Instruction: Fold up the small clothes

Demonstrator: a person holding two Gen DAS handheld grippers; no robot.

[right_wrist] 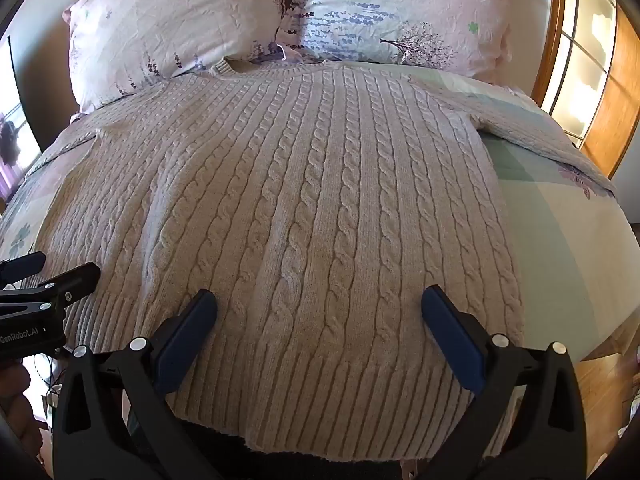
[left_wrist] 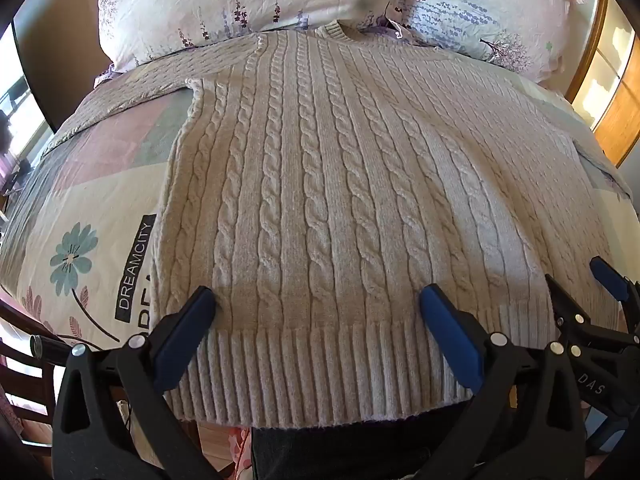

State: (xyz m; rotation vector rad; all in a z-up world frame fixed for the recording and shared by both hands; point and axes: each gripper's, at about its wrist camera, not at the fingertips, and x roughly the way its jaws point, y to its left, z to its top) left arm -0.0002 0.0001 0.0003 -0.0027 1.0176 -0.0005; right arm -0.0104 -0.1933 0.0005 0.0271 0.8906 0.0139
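Observation:
A cream cable-knit sweater [left_wrist: 320, 184] lies spread flat on the bed, neck toward the pillows, ribbed hem [left_wrist: 320, 372] hanging a little over the near bed edge. My left gripper [left_wrist: 318, 300] is open above the hem's left half. My right gripper [right_wrist: 320, 302] is open above the hem's right half [right_wrist: 320, 392]. The right gripper also shows at the right edge of the left wrist view [left_wrist: 580, 280]; the left gripper shows at the left edge of the right wrist view [right_wrist: 60, 268]. Sleeves spread out to both sides [right_wrist: 532, 128].
Two floral pillows [left_wrist: 240, 4] [right_wrist: 400, 12] lie at the head of the bed. A patterned quilt [left_wrist: 92, 216] covers the bed. A wooden-framed window [right_wrist: 588, 60] stands at the right. A dark chair [left_wrist: 24, 380] is at the lower left.

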